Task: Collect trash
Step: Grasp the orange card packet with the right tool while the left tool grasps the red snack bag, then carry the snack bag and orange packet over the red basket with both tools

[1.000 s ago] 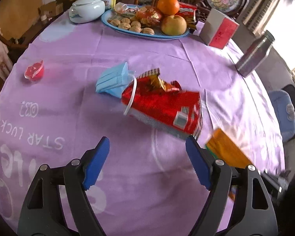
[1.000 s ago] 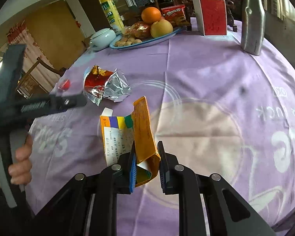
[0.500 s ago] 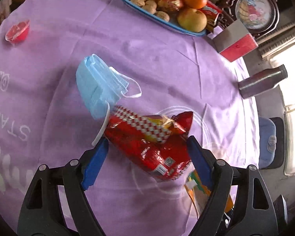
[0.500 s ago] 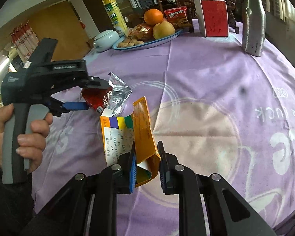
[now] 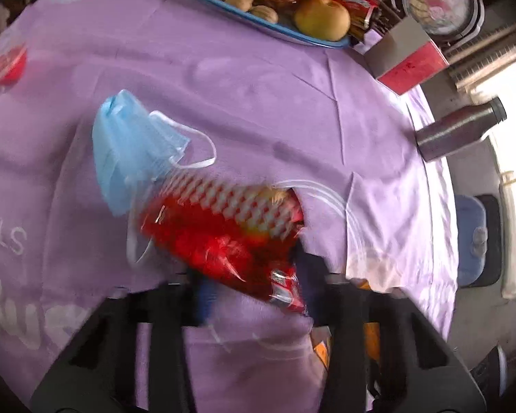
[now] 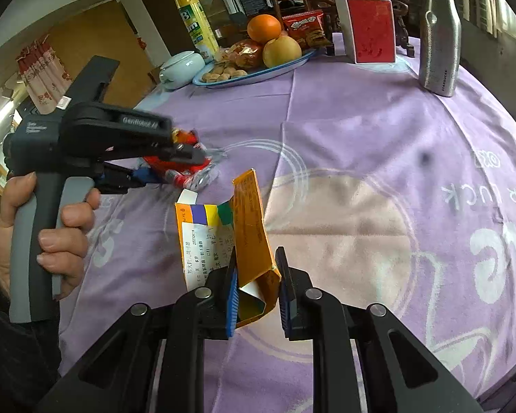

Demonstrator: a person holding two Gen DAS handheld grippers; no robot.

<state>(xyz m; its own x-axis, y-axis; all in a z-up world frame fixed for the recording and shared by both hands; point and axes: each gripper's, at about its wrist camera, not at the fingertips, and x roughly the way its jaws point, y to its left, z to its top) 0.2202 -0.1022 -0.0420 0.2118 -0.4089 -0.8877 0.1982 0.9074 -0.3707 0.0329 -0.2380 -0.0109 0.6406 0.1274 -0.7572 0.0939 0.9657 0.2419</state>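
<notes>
Your left gripper [image 5: 254, 296] has come down and is closing around the red snack bag [image 5: 223, 234]; your right gripper [image 6: 256, 296] still grips the orange carton [image 6: 254, 241], so both pieces are nearly collected.

In the left wrist view the left gripper [image 5: 254, 296] is smeared by motion as its jaws close; its blue fingers [image 5: 203, 297] blur into the near end of the red snack bag [image 5: 223, 234], so whether they press it cannot be told. The bag's print is unreadable. Beyond the fingers, the blue face mask [image 5: 134, 148] has one corner hidden under the bag. Right of the fingers, an orange packet [image 5: 321, 347] shows only as a sliver (the rest is behind the gripper's frame).
</notes>
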